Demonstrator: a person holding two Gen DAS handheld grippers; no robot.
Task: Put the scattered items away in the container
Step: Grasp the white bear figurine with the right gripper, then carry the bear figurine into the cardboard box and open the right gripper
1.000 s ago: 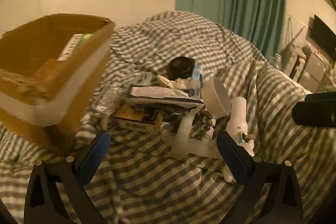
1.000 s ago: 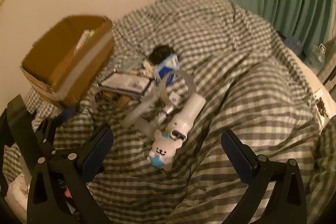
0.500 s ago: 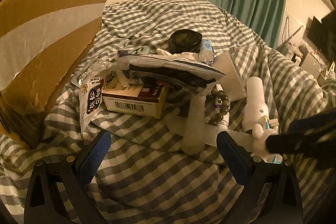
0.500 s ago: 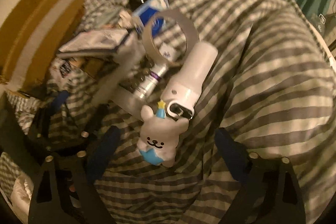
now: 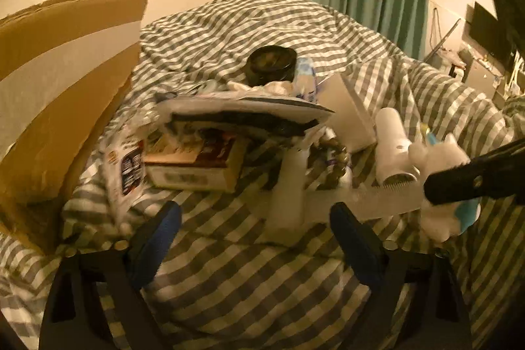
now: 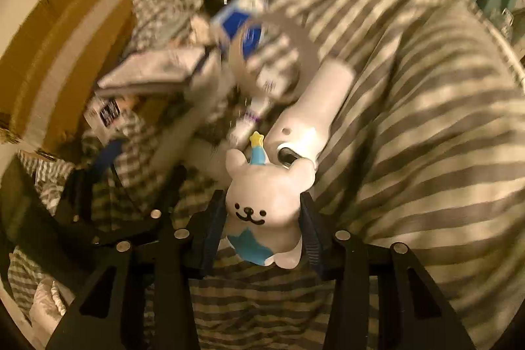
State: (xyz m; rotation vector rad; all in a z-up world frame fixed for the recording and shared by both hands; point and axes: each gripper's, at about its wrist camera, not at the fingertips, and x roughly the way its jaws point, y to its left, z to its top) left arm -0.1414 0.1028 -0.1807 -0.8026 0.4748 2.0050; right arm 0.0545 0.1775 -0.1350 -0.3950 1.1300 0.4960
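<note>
A: What does the toy look like?

B: A small white bear figure (image 6: 265, 212) with a drawn black smile, a blue bib patch and a blue cone hat topped by a yellow star. It lies on the checked bedcover (image 6: 426, 153), at the near end of the clutter, just beside a white cylinder bottle (image 6: 315, 117).

A: And the right claw (image 6: 262, 225)?

B: Its two blue-padded fingers (image 6: 310, 238) press the bear's sides, closed onto it. In the left wrist view it reaches in as a dark bar from the right, across the bear (image 5: 439, 153).

A: Room around it?

B: Open bedcover to the right and toward the camera. To the left the pile is crowded: a flat packet (image 5: 242, 110) atop a box (image 5: 197, 166), a black round jar (image 5: 270, 63) behind, a blue-white carton (image 6: 242, 15).

A: The container?

B: A cardboard box (image 5: 65, 81) with a pale tape band stands at the pile's left edge.

A: The left claw (image 5: 256, 232)?

B: Wide open, holding nothing, low over the bedcover, pointing at the pile.
</note>
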